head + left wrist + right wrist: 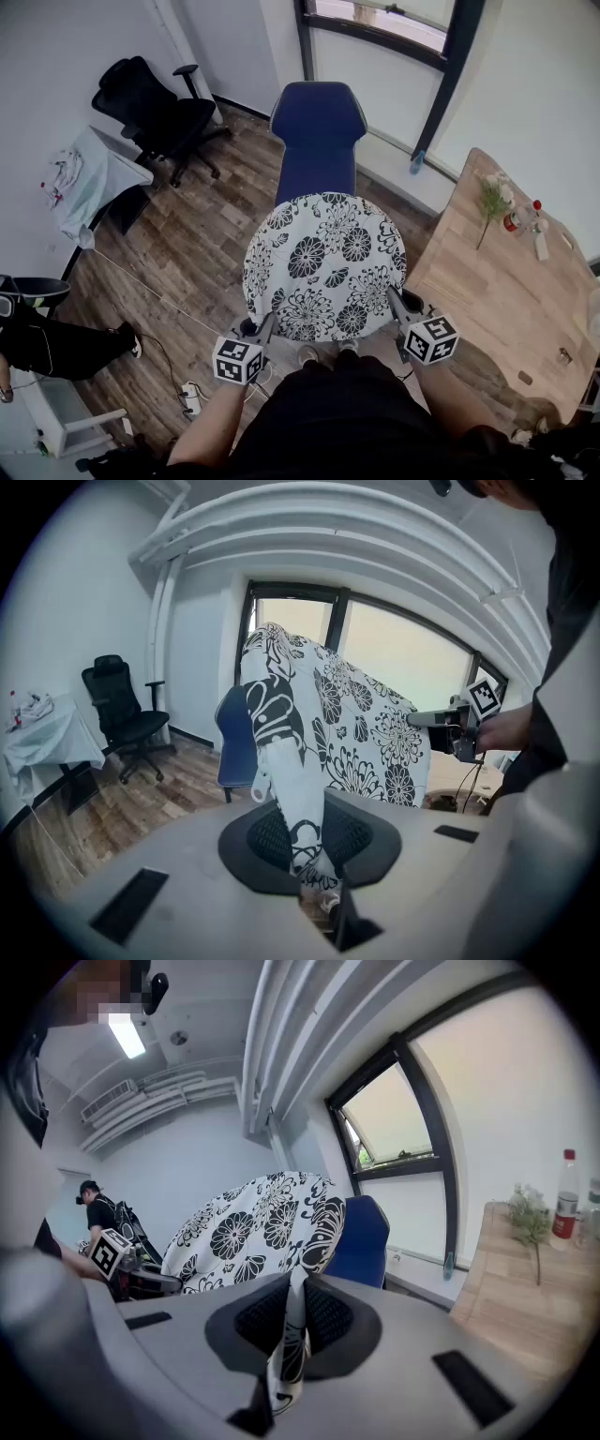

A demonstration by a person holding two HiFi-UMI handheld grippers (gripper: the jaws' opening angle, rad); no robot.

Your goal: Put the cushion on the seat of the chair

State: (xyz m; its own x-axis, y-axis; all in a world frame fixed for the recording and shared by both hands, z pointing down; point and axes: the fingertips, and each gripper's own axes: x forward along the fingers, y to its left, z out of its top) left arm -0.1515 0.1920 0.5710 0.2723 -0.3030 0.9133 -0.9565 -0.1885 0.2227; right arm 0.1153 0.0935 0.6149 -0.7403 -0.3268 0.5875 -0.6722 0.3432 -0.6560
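1. Mostly hidden: in the head view the floral cushion (323,267) covered the seat of the blue chair (319,131), so only the backrest showed. Whether the cushion touched the seat could not be told.
2. Jaw tips of both tools sat under the cushion's near edge in the head view and were hard to make out there.
3. Left gripper (305,841): jaws nearly pressed together, pinching a fold of cushion fabric at the near-left edge.
4. Right gripper (289,1326): jaws nearly together, pinching a thin fold at the near-right edge.
5. Cushion hung between the two grippers, with the chair behind it in both gripper views.
6. Wooden table (506,300) was cut off at the right edge.
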